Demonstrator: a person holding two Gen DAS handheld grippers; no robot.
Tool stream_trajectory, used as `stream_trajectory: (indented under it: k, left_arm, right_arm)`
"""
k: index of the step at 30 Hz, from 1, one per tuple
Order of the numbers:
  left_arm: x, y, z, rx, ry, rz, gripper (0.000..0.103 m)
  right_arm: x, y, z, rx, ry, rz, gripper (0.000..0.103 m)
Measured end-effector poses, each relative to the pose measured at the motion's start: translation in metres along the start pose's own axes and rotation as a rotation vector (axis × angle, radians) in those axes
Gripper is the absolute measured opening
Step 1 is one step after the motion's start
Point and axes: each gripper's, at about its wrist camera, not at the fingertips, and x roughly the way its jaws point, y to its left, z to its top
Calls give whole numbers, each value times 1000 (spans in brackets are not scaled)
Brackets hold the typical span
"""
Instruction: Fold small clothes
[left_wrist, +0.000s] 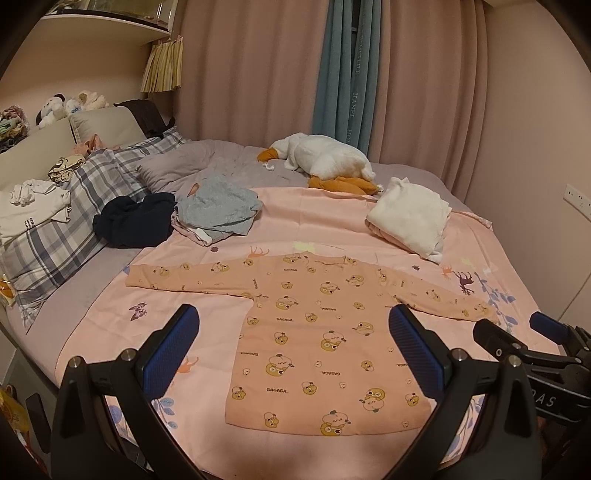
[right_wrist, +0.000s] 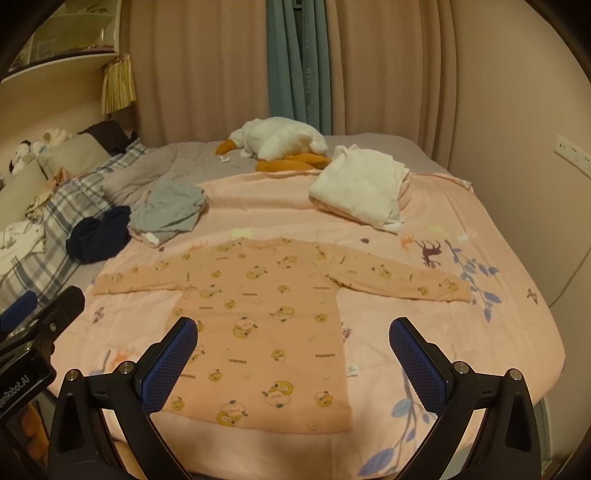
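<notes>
Both grippers' fingers (left_wrist: 413, 347) (right_wrist: 173, 354) wide, empty, over flat shirt (left_wrist: 314, 332); hem corners hidden.

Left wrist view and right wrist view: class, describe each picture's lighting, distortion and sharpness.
Left wrist view: dim warm light, pinkish cast; fisheye bends the curtains; the open left claw darkens the bottom edge; the printed baby shirt is legible. Right wrist view: yellower and dimmer, dark vignette corners, shirt print softer, the open right claw in shadow.
</notes>
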Motion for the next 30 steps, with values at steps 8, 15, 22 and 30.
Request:
stream_trajectory:
  k: [8,15,22,30]
  left_arm:
    - [0,-2,0,1,7,-6,103]
    - [-2,-4,-3,-3,4,-5,103]
    - [-6,-9,-2,18,-16,-5,103]
    - [-8,-12,-1,-15,-11,-4,103]
  right_arm:
    - [2,2,-2,0,16,-6,103]
    - [2,1,-4,-3,19,-11,103]
    - [-2,-2,-1,2,8,-1,103]
    - [-5,-3,-2,-5,4,5,103]
